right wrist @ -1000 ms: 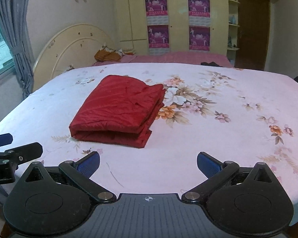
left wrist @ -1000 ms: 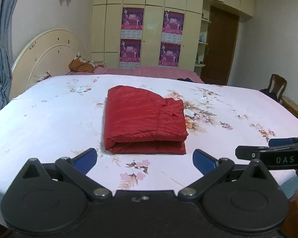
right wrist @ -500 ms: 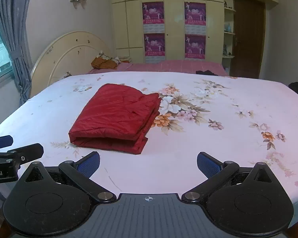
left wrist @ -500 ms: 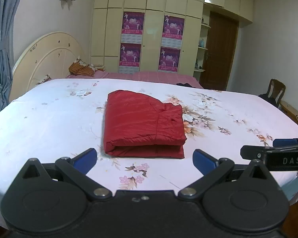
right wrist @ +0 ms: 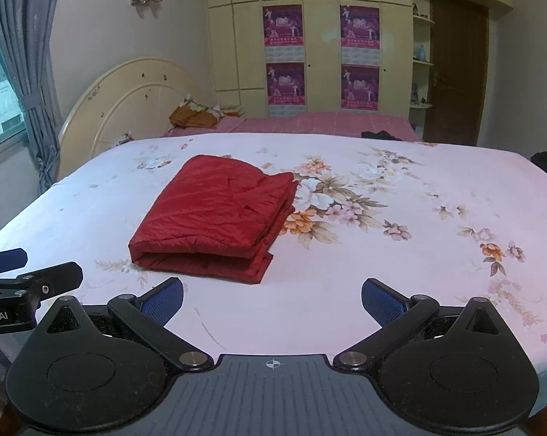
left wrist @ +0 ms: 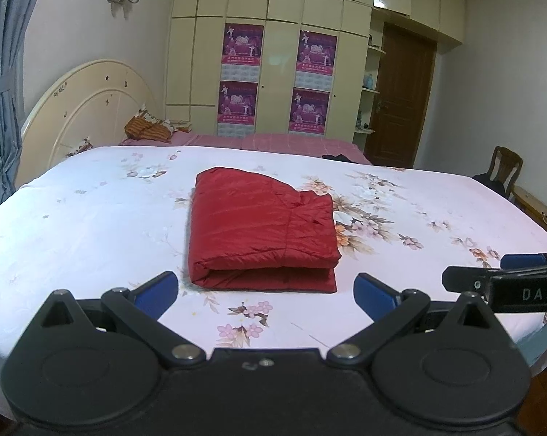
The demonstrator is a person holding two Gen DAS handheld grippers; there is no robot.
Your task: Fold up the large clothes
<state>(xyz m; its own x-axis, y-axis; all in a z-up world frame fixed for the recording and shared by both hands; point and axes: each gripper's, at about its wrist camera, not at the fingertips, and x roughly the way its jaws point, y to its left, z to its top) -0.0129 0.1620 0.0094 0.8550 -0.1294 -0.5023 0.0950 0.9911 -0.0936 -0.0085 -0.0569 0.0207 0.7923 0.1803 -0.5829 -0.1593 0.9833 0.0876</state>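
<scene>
A red quilted garment (left wrist: 260, 229) lies folded into a neat rectangle on the flowered white bed sheet (left wrist: 84, 225); it also shows in the right wrist view (right wrist: 218, 218). My left gripper (left wrist: 266, 296) is open and empty, held above the bed's near edge, just short of the garment. My right gripper (right wrist: 273, 301) is open and empty, to the right of the garment and a little back from it. Each gripper's side shows at the edge of the other's view.
A cream headboard (left wrist: 84, 109) stands at the left. A second bed with a pink cover (left wrist: 280, 141) lies behind. Wardrobes with posters (left wrist: 277, 80) line the back wall. A wooden chair (left wrist: 502, 170) and a brown door (left wrist: 400, 98) are at the right.
Both grippers have drawn back and risen slightly from the bed; the folded garment lies still and now looks a little farther away.
</scene>
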